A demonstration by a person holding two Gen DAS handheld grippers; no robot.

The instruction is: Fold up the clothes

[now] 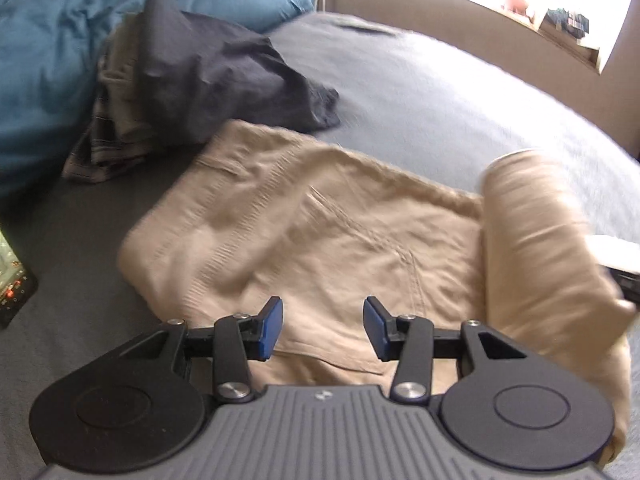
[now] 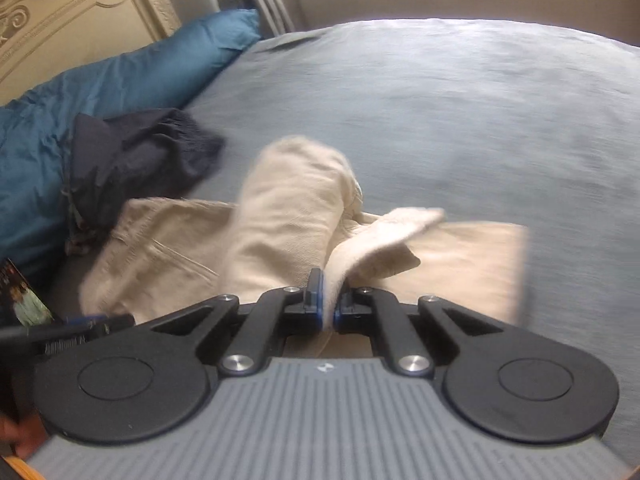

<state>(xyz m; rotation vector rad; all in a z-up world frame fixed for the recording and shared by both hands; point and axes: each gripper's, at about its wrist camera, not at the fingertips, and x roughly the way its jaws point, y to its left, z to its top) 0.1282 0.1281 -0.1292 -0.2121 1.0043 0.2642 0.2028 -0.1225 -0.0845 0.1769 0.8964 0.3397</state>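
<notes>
On a blue-grey bed (image 1: 440, 92), the right gripper (image 2: 328, 306) pinches a hem of soft, limp khaki trousers (image 1: 304, 232) spread at mid-frame (light cloth, best taken at edges), while the left gripper (image 1: 323, 330) hovers half-open and empty above them.

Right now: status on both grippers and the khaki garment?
Right gripper shut on raised fold of khaki garment. Left gripper open, empty, over the garment. Dark clothes pile overlaps garment's far corner; phone at bed edge.
</notes>
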